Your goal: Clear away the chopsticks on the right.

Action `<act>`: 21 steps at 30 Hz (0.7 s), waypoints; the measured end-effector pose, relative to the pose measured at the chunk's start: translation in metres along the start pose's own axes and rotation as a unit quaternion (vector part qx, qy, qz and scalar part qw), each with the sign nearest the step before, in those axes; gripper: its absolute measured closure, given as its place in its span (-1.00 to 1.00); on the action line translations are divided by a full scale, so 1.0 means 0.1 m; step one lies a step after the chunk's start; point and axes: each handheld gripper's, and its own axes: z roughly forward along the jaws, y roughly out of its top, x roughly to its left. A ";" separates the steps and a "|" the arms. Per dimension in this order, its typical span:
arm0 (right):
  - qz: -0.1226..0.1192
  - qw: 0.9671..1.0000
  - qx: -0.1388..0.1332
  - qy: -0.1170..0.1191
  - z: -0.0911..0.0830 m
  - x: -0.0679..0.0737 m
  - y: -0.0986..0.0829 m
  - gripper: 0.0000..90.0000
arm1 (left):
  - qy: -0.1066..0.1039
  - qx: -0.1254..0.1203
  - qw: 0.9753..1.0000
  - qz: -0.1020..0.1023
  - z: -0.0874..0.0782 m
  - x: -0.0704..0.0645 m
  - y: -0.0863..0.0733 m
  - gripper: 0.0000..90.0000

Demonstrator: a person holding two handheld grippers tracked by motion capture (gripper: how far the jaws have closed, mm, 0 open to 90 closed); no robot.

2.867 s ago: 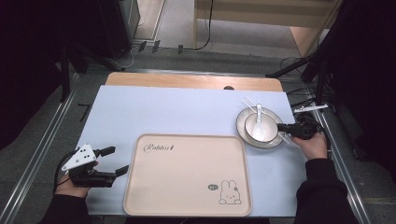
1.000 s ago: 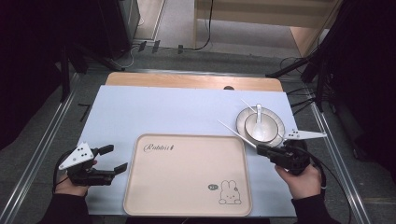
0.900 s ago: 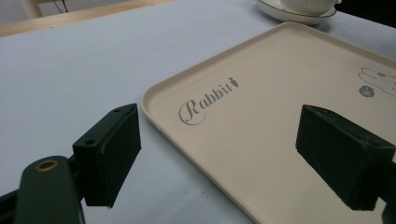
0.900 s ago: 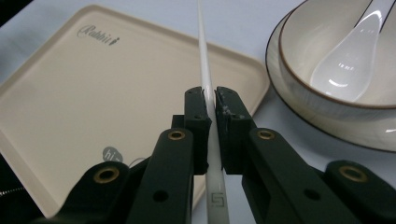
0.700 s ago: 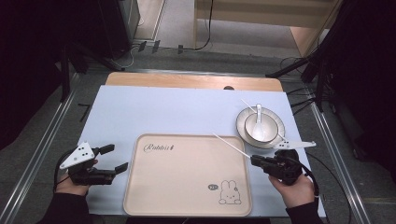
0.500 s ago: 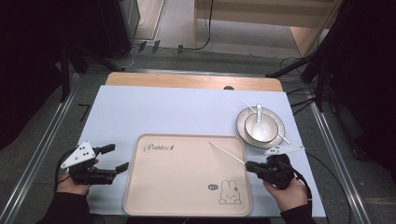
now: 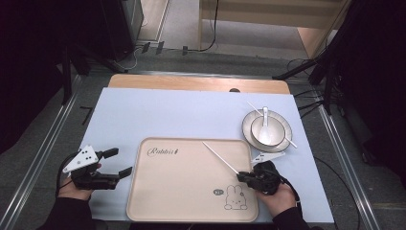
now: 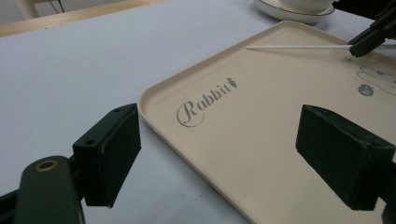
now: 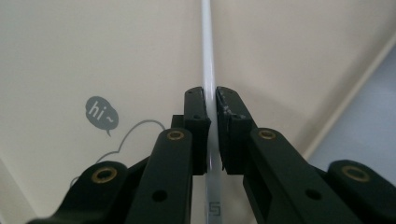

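Your right gripper [image 7: 245,176] was clamped on one end of the white chopstick [image 7: 220,157], whose long axis ran up-left over the tray [image 7: 158,211]. Your left gripper [image 7: 117,163] stood open, empty, beside the tray's far edge.

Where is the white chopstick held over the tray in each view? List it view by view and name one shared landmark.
High view: the white chopstick slants across the tray's right half, its lower end in the right hand-held gripper.
Left gripper view: upper right, lying level, pinched at its right end.
Right gripper view: centre, running up from the shut jaws.
Shared landmark: the beige tray with its printed drawing.
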 end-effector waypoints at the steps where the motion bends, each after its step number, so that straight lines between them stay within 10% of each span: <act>1: -0.001 1.000 0.004 0.000 0.02 0.01 0.00 0.87 | 0.000 -0.001 1.000 0.000 0.00 0.00 0.00 -0.68; 11: -0.045 0.999 -0.023 0.004 0.14 0.08 -0.01 0.68 | 0.000 0.000 1.000 -0.001 0.00 0.00 0.00 -0.68; 21: -0.064 0.996 -0.054 0.031 0.00 0.12 0.12 0.05 | -0.001 0.001 1.000 -0.002 0.00 0.00 -0.01 -0.68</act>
